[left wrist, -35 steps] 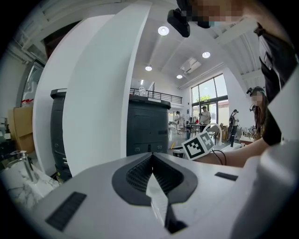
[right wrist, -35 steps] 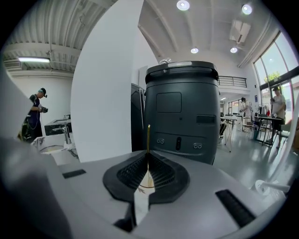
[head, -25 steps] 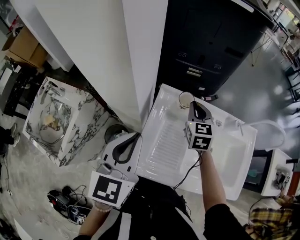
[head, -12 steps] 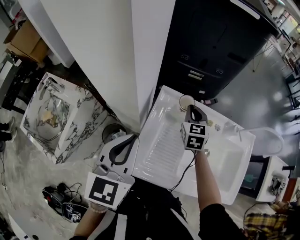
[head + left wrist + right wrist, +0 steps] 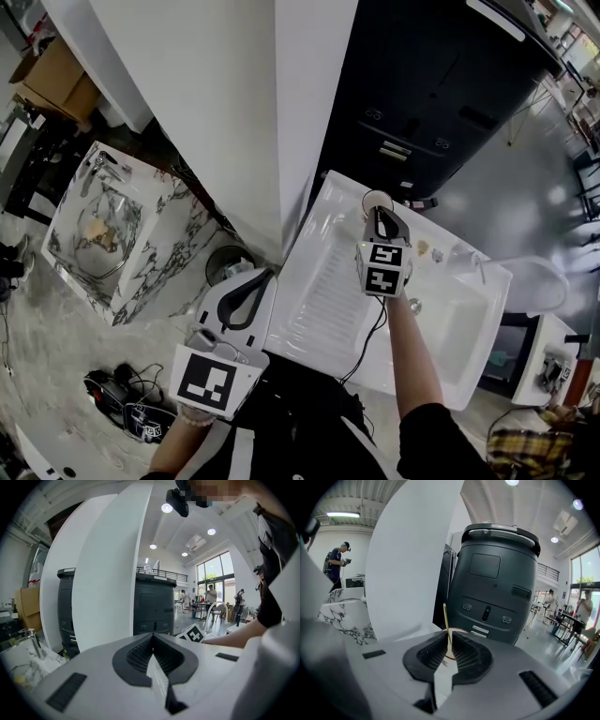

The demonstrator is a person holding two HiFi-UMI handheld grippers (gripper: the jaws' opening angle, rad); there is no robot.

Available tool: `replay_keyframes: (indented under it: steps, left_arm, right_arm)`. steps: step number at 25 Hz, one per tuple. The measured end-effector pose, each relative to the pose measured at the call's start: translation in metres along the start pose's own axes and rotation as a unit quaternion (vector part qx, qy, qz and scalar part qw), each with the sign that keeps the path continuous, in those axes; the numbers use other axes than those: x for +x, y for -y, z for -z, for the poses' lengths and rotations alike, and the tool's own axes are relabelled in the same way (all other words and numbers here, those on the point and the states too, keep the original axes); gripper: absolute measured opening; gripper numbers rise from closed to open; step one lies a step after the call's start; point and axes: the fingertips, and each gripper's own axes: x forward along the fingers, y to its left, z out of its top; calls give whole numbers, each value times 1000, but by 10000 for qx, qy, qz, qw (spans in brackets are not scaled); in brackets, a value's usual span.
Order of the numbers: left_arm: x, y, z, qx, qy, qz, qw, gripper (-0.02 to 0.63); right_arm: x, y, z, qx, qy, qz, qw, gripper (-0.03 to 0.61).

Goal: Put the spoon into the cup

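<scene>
While the right gripper hangs over the far edge of the white sink unit, just on the near side of the single cup, the head view shows the carrying step almost finished; the spoon itself is too thin to pick out from up there. Off the sink's left near corner the left gripper hangs idle, well apart from the cup. From the left gripper view, that gripper has its jaws pressed together with nothing between them. From the right gripper view, the right gripper has its jaws pinched tight on the one spoon, whose slim pale handle stands upright above them, and the cup's brown rim sits just beyond the tips. I'd judge the next move needs the spoon's lower end brought over the rim, lowered inside, and only then released. Count: one spoon, one cup, two grippers.
</scene>
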Motion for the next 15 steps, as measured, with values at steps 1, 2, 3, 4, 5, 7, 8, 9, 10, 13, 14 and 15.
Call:
replay_keyframes:
  steps: [1,2,3,4,5,7,8,9,10,13,14,15]
  left_arm:
    - [-1,-1,0,-1,2,-14,10000,0]
    - [-1,-2,0,-4,0,-28,10000,0]
    - [-2,-3,1,-8,-3,-42,10000,0]
    - [-3,-4,1,-10,-4,-54,10000,0]
    - [-3,-5,1,-11,-2,-63,10000,0]
    - [-4,-6,1,-8,-3,-71,10000,0]
    - [-4,-7,1,-8,-5,-72,10000,0]
    - [-4,-7,1,-9,-6,-70,10000,0]
    - [-4,-7,1,-9,-6,-68,10000,0]
    - [-4,-7,1,-9,-5,-69,10000,0]
    - [-5,-8,1,-10,-7,-72,10000,0]
    - [-5,-8,2,-11,-7,-74,10000,0]
  right_arm:
    - [1,-1,1,29,-26,-22,10000,18]
    - [1,-2,3,44,-53,-44,10000,26]
    - [2,-3,3,48,-67,-63,9999,31]
    - [3,-5,3,43,-64,-78,9999,35]
    - [3,-6,3,34,-57,-87,9999,38]
    - [5,-8,1,17,-40,-106,9999,48]
    - [5,-9,1,11,-29,-125,9999,51]
    - [6,-10,0,3,-22,-152,9999,58]
    - [6,-11,0,-8,-15,-188,9998,67]
    - [6,-16,-1,-22,11,-307,9995,97]
    - [6,-18,-2,-31,10,-340,9994,103]
    - [5,-19,-2,-42,11,-374,9993,115]
